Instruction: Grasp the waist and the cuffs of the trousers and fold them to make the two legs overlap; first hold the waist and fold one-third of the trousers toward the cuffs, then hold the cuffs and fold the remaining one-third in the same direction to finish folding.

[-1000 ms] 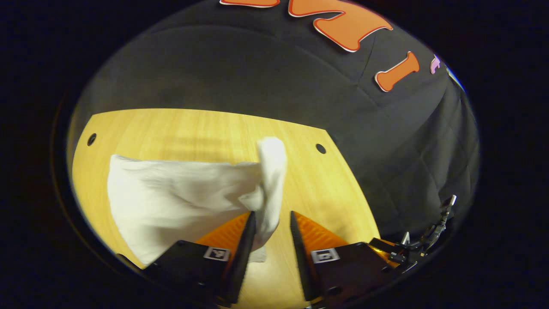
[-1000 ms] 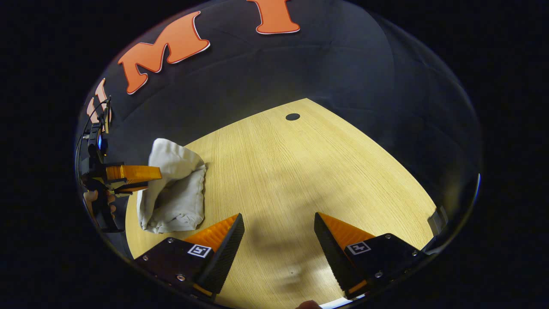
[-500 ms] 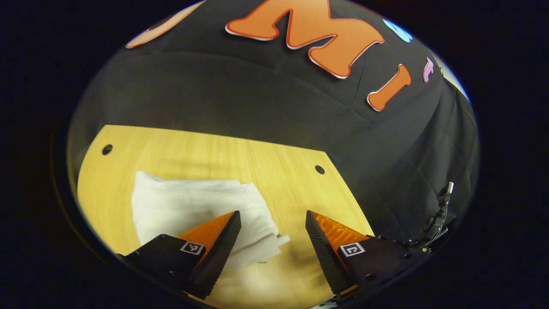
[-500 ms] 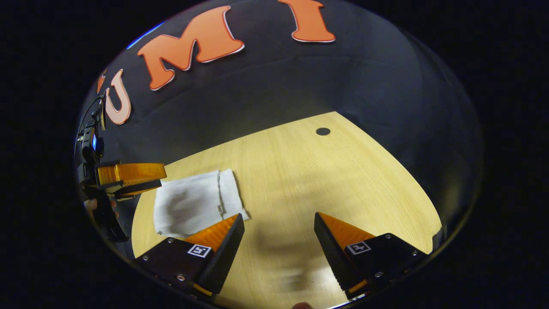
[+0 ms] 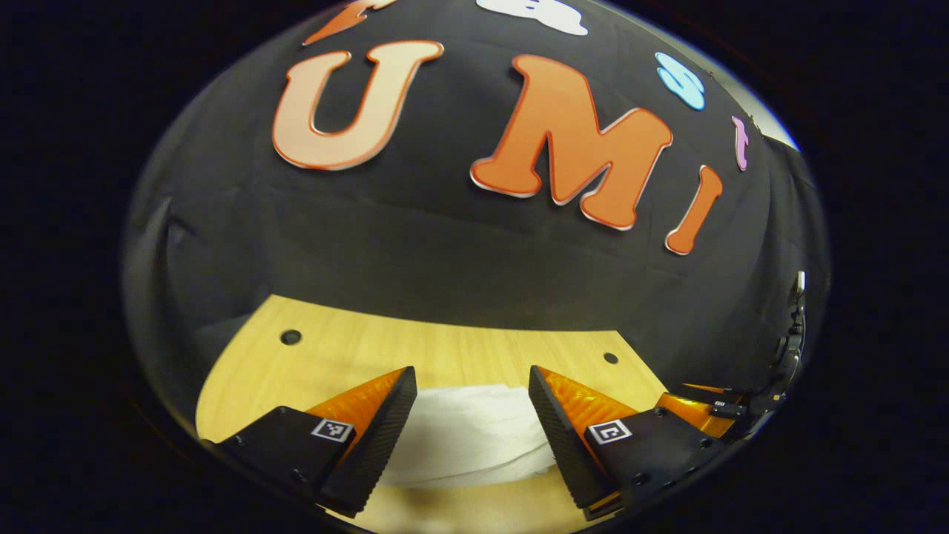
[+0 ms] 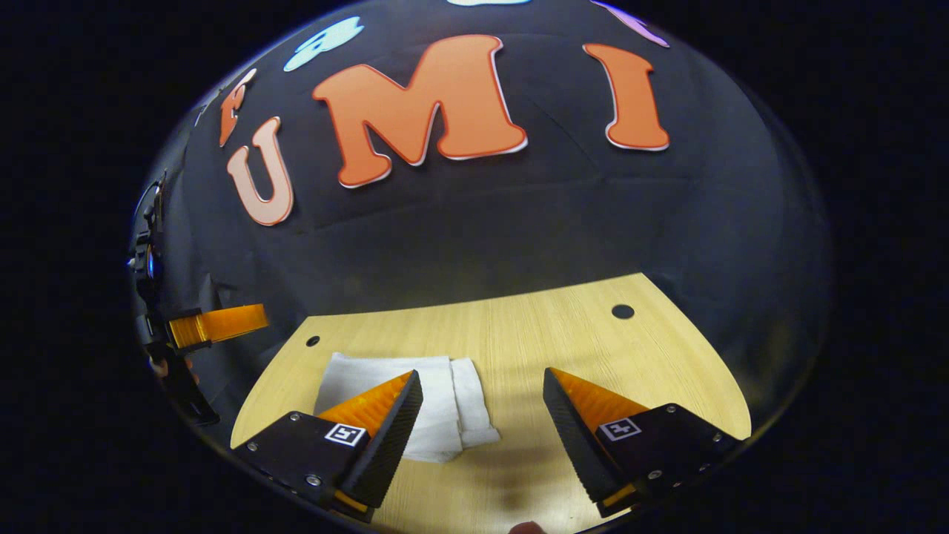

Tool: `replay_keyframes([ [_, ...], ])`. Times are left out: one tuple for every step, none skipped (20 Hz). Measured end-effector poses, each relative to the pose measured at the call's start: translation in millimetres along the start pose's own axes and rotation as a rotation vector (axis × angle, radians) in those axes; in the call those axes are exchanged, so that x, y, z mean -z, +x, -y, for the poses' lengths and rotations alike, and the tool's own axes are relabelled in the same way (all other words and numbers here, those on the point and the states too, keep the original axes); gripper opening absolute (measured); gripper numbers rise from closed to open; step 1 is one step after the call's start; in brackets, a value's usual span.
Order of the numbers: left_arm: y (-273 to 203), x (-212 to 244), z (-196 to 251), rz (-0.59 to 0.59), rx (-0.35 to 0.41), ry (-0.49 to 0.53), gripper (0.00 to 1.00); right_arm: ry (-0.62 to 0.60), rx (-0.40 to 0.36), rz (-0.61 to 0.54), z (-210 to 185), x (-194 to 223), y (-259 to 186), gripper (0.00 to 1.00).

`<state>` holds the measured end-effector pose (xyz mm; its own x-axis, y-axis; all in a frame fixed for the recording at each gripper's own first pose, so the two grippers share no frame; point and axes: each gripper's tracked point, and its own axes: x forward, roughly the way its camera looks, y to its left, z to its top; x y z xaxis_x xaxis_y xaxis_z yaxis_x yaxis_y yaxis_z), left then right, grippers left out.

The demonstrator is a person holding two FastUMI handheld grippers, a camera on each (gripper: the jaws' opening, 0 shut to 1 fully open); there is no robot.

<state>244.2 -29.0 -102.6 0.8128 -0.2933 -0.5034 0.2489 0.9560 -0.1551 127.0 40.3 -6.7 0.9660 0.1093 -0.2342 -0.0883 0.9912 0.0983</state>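
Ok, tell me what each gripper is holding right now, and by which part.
Nothing is held. The left gripper and right gripper are both open, and the folded trousers lie free on the table.

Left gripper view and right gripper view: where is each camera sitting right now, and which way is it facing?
Left gripper view: rides on the left gripper, facing across the wooden table at the booth wall; its open fingers frame the folded white trousers, with part of the other gripper at the right edge.
Right gripper view: rides on the right gripper, facing the same wall; its fingers are open, the trousers lie lower left, and the left gripper shows at the left edge.
Shared: trousers, table, wall.
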Motion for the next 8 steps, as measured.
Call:
replay_keyframes([
  [-13,-14,-6,0.049,-0.028,0.011,0.99,-0.005,-0.015,0.022,-11,-8,-2,0.98],
  [-28,-29,-11,0.099,-0.049,0.019,0.99,-0.009,-0.029,0.044,-23,-14,-3,0.98],
  [-40,-35,-12,0.145,-0.066,0.025,0.99,-0.014,-0.041,0.068,-31,-19,-3,0.98],
  [-45,-33,-12,0.186,-0.082,0.036,0.99,-0.021,-0.047,0.090,-39,-24,-6,0.98],
  [-48,-34,-13,0.220,-0.100,0.050,0.99,-0.029,-0.051,0.113,-48,-28,-7,0.98],
  [-53,-37,-12,0.249,-0.116,0.063,0.99,-0.037,-0.051,0.133,-55,-32,-11,0.98],
  [-56,-39,-10,0.280,-0.135,0.073,0.99,-0.046,-0.050,0.152,-60,-34,-16,0.98],
  [-62,-43,-11,0.314,-0.154,0.080,0.99,-0.056,-0.047,0.173,-65,-36,-20,0.98],
])
